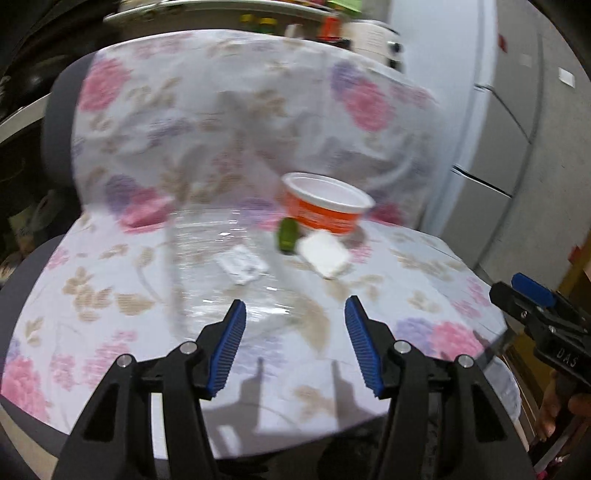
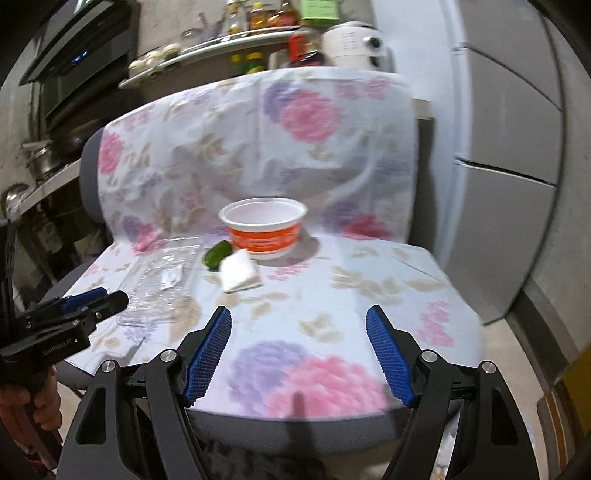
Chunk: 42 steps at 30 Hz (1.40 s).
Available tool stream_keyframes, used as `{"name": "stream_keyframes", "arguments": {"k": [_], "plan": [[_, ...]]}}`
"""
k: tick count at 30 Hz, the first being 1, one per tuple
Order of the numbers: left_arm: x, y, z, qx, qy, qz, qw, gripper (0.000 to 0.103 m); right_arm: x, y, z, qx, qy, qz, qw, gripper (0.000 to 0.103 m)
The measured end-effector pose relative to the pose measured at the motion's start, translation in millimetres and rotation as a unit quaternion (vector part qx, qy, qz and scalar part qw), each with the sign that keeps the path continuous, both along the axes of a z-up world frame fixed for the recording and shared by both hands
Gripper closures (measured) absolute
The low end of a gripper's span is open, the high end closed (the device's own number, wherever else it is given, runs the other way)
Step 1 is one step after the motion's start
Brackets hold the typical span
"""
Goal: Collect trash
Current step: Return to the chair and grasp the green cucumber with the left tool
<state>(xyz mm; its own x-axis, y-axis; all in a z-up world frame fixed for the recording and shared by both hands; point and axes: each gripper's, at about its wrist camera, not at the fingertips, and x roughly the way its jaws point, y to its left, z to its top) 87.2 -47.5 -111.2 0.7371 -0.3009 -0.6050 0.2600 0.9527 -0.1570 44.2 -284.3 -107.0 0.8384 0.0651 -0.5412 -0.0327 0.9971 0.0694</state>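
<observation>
On a chair seat draped in a floral cloth [image 1: 424, 266] [image 2: 369, 280] lie an orange and white tub [image 1: 325, 206] [image 2: 264, 227], a small green piece [image 1: 288, 236] [image 2: 218, 254], a folded white napkin [image 1: 325, 254] [image 2: 240, 275] and a clear plastic wrapper [image 1: 221, 273] [image 2: 162, 277] with a small white sachet [image 1: 242, 264] [image 2: 171, 277] on it. My left gripper [image 1: 295, 306] hovers open over the wrapper's near edge, nothing between its fingers. My right gripper [image 2: 299, 310] stands open above the seat's front, short of the napkin, also with nothing in it.
The chair's backrest [image 2: 258, 140] rises behind the tub. A pink item [image 1: 146, 212] lies at the seat's back left. A grey fridge [image 2: 517, 147] stands to the right, shelves with bottles and pots [image 2: 221, 33] behind and left. Each gripper appears at the other view's edge.
</observation>
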Motion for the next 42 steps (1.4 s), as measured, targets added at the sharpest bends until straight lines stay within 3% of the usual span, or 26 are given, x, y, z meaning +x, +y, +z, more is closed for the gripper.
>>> {"name": "stream_keyframes", "arguments": {"k": [9, 16, 24, 35, 39, 42], "plan": [[54.8, -1.8, 8.3, -0.01, 0.011, -0.005, 0.9999, 0.05, 46.7, 26.7, 5.8, 0.0, 0.002, 0.03, 1.0, 0.03], [109.1, -44.6, -2.0, 0.013, 0.032, -0.028, 0.999, 0.064, 61.0, 5.6, 3.5, 0.002, -0.001, 0.006, 1.0, 0.03], [164.1, -69.1, -31.7, 0.042, 0.088, -0.021, 0.995, 0.066, 77.9, -21.9, -3.1, 0.018, -0.001, -0.014, 1.0, 0.03], [193.4, -81.9, -58.5, 0.08, 0.111, -0.006, 0.9906, 0.07, 97.0, -38.0, -15.7, 0.044, 0.004, -0.026, 0.999, 0.03], [191.7, -90.8, -59.2, 0.114, 0.097, -0.005, 0.9887, 0.073, 96.9, -36.6, -16.7, 0.044, 0.006, -0.025, 0.999, 0.03], [188.6, -82.9, -54.8, 0.086, 0.087, -0.001, 0.9925, 0.074, 93.6, -35.7, -14.2, 0.042, 0.004, -0.025, 0.999, 0.03]]}}
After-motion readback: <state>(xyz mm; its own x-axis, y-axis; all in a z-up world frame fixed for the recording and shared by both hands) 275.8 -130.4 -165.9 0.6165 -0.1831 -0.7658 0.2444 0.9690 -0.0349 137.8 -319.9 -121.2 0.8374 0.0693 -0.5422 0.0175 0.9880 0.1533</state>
